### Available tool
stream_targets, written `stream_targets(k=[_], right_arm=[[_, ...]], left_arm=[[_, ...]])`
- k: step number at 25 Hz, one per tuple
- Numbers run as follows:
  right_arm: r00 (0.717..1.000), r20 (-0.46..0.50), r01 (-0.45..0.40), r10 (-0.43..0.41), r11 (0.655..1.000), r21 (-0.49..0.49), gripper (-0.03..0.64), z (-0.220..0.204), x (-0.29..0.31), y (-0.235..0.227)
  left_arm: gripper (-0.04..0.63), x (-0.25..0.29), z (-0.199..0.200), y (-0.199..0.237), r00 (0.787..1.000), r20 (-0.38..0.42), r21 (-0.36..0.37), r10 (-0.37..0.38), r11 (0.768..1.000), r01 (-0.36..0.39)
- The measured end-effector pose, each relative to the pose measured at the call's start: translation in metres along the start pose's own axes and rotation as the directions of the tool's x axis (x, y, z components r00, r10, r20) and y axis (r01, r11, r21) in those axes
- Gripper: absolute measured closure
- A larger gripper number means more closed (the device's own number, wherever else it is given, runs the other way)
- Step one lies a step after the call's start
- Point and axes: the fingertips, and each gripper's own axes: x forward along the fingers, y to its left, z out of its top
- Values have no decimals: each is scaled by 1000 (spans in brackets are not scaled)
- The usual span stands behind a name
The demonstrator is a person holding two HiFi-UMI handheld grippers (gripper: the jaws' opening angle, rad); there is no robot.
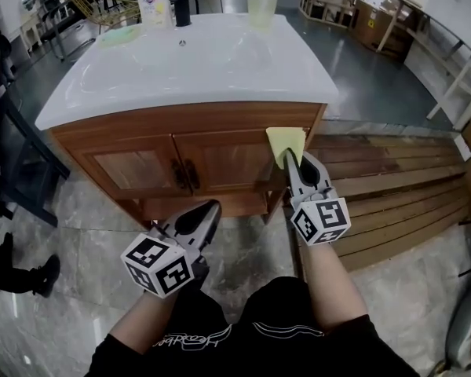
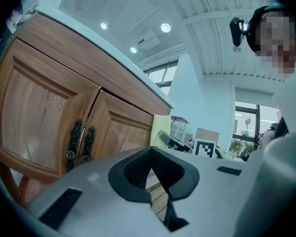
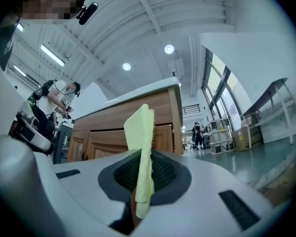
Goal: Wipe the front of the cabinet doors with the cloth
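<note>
Head view looks down on a wood cabinet [image 1: 294, 124] with two doors [image 1: 220, 162]. The right claw [image 1: 290, 157] is closed tight on a yellow cloth [image 1: 286, 141]. The cloth is up at the top right corner of the cabinet front, just past the right door. I cannot tell if it touches the wood.

Right gripper view shows the cloth [image 3: 140, 127] standing up, pinched between the two jaws, with the cabinet behind it.

The left claw [image 1: 212, 206] is lower down, near the floor [image 1: 86, 210], in front of the doors but apart from them. Left gripper view shows its jaws together with nothing in them. Two dark handles [image 2: 79, 142] sit side by side where the doors meet.

On the white bench [image 1: 220, 73] above the doors stand a bottle [image 1: 153, 6] and a cup [image 1: 261, 8].
</note>
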Motion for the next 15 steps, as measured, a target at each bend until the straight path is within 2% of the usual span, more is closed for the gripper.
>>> stream_targets(k=[10,15], right_arm=[[990,-28,136,-136,991,-6,577,-9,-25,-51],[988,-25,149,-149,989,-14,577,-7,-31,-55]], left_arm=[[591,3,-11,0,1000,-10,-15,-2,1000,2],[590,2,-17,4,1000,-2,-35,2,999,-2]])
